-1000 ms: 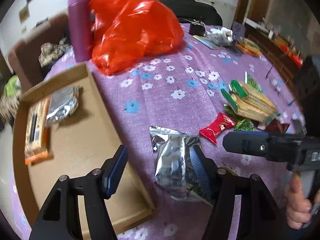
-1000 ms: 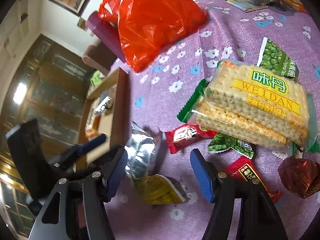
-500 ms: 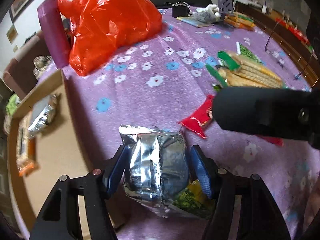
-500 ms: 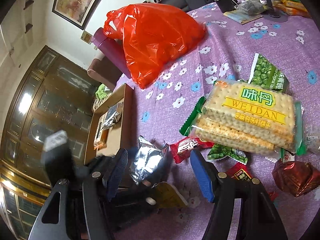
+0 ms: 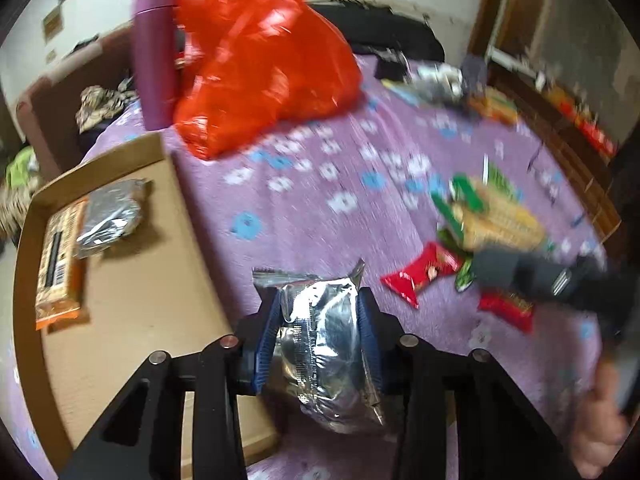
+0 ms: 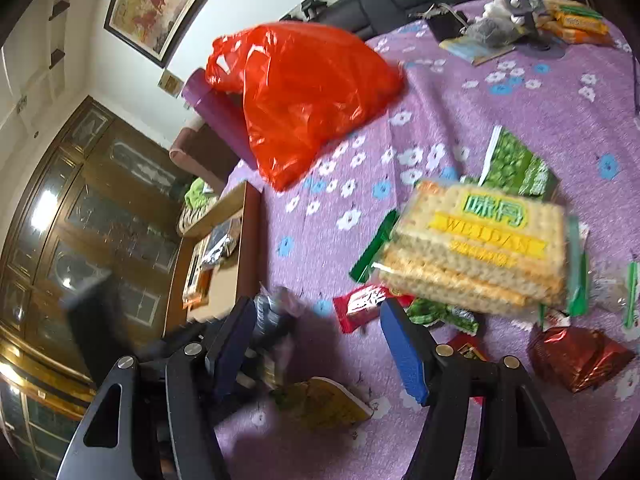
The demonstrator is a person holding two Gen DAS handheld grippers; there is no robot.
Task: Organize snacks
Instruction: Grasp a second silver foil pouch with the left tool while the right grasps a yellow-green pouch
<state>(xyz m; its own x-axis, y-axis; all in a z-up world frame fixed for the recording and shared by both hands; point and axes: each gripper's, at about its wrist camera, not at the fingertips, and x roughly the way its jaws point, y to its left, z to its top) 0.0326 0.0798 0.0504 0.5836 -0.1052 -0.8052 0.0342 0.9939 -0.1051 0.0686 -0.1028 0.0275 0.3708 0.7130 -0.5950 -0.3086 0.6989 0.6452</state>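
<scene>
My left gripper [image 5: 318, 336] is shut on a silver foil snack bag [image 5: 324, 352], held just right of the cardboard tray [image 5: 132, 320]. The tray holds an orange snack bar [image 5: 58, 256] and another silver bag [image 5: 108, 212]. My right gripper [image 6: 320, 344] is open and empty above the purple tablecloth, near a red candy packet [image 6: 360, 306] and a yellow packet [image 6: 320, 404]. A large Weidan cracker pack [image 6: 480, 248] lies to its right. The left gripper shows blurred at its lower left [image 6: 256, 340].
A red plastic bag [image 5: 256, 64] and a purple flask [image 5: 154, 48] stand at the back of the table. Green pea packets [image 6: 516, 168], a dark red foil bag [image 6: 576, 356] and other loose snacks lie on the right. Clutter sits at the far edge.
My left gripper has closed on the silver bag and lifted it toward the tray. The yellow packet that lay under it stays on the cloth. My right gripper stays open.
</scene>
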